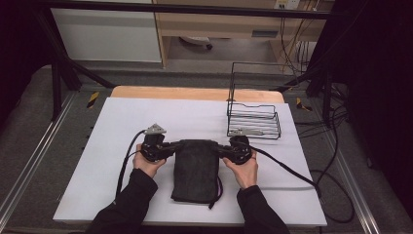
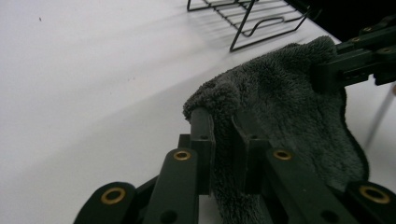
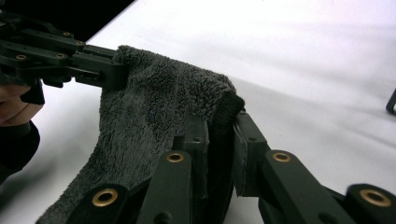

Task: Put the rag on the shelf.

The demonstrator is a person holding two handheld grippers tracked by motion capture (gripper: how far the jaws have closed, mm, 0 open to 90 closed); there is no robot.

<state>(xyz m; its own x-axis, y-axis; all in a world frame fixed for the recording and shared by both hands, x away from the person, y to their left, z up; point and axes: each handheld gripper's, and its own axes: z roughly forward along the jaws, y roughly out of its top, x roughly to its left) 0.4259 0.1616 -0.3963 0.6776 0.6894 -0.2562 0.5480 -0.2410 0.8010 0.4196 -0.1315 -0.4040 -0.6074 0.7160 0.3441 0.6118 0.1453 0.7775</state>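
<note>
A dark grey fluffy towel (image 1: 196,168) lies folded on the white table top, its far edge raised between my two grippers. My left gripper (image 1: 171,147) is shut on the towel's far left corner (image 2: 219,93), the pile bunched between its black jaws. My right gripper (image 1: 223,150) is shut on the far right corner (image 3: 219,100). In the left gripper view the right gripper (image 2: 322,74) shows at the towel's other corner. Across the towel in the right gripper view, the left gripper (image 3: 116,74) pinches its corner.
A black wire basket (image 1: 253,117) stands on the table just beyond my right hand. The white sheet (image 1: 122,126) covers a wooden table (image 1: 195,92). Cables (image 1: 292,170) trail off to the right, and a black frame surrounds the table.
</note>
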